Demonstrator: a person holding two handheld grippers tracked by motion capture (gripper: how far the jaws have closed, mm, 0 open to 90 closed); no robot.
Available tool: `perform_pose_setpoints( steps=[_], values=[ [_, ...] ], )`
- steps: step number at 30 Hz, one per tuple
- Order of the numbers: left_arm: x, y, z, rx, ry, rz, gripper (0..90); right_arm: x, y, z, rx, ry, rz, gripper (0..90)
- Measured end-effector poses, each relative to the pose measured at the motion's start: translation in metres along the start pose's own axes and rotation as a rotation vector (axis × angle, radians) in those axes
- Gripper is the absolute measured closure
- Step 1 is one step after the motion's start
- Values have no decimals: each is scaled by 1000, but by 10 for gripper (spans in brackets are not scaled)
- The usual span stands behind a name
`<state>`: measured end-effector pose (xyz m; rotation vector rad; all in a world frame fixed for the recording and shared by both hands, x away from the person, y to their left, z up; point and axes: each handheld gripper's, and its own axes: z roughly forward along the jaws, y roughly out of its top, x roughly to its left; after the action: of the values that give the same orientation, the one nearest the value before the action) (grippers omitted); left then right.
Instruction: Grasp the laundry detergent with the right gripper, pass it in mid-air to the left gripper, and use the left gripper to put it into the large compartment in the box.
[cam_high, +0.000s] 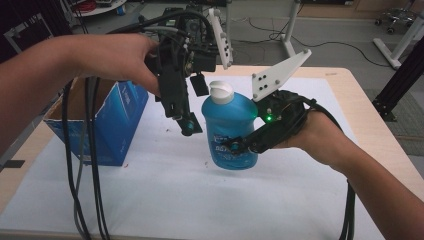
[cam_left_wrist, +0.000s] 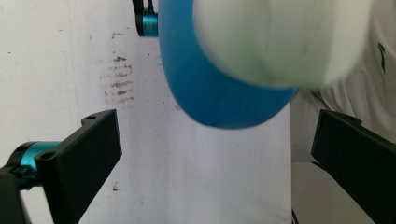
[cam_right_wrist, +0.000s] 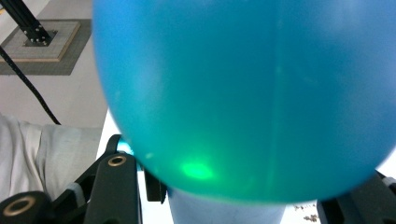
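Cardboard box (cam_high: 107, 125) beside gripped bottle (cam_high: 230, 127)

Blue translucent plastic bottles with a white cap (cam_high: 230, 132): one
Open blue cardboard boxes (cam_high: 112, 127): one
Black two-jaw handheld grippers: two, left gripper (cam_high: 187, 107) and right gripper (cam_high: 240, 146)
White-topped wooden tables (cam_high: 165, 200): one
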<state>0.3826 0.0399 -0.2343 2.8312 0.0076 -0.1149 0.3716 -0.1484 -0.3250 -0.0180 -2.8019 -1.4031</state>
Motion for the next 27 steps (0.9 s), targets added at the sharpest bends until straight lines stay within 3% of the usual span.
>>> perform_pose_setpoints(
  steps=[17, 27],
  values=[
    [1, 13, 6, 13, -6, 23, 17, -1, 13, 17, 25, 25, -11, 456],
    [3, 13, 6, 11, -4, 28, 31, -2, 18, 19, 35, 30, -3, 456]
  ],
)
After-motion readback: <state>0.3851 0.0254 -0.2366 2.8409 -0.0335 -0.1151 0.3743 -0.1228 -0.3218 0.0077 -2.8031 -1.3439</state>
